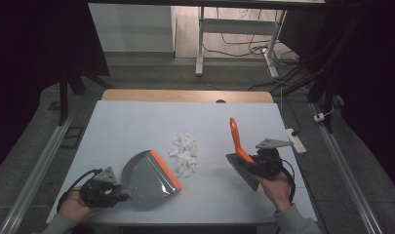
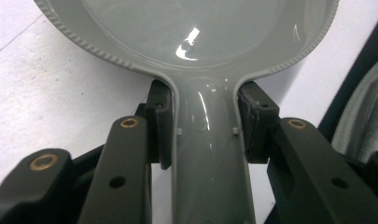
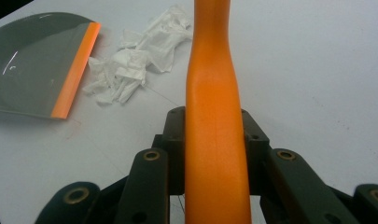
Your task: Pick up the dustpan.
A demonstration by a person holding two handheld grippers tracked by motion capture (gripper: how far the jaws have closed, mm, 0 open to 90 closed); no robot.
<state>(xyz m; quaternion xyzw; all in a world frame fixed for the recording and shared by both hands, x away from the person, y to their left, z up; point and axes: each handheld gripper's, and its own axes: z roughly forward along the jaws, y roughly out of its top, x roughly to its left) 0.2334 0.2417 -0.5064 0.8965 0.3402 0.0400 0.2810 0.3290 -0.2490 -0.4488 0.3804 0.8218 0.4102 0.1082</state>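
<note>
Two tools are held over the table. One is a grey plastic dustpan (image 1: 148, 174) with a wide, shallow, glossy scoop, a ribbed rim around the back of the bowl and a bright orange rubber lip along its front edge. It lies on the near left part of the table with the orange lip turned toward the middle. The left gripper (image 1: 105, 191) has its black jaws clamped on either side of the dustpan's narrow grey handle, just behind where the bowl widens, as the left gripper view shows.

The other is a hand brush (image 1: 240, 153) with a smooth orange plastic handle and dark grey bristles. It sits at the near right, handle slanting up and away from the person, bristles down toward the table. The right gripper (image 1: 263, 163) is closed tight on the orange handle, a jaw pressed on each side.

Between the two tools, just beside the dustpan's orange lip, lies a small heap of crumpled white paper scraps (image 1: 184, 153).

A plain white sheet covers the table (image 1: 136, 122), whose light wooden edge shows at the far side. Beyond it are a grey floor, white desk legs (image 1: 200, 44) and loose black cables; a white power strip (image 1: 295, 139) lies off the right edge. No writing can be read.
</note>
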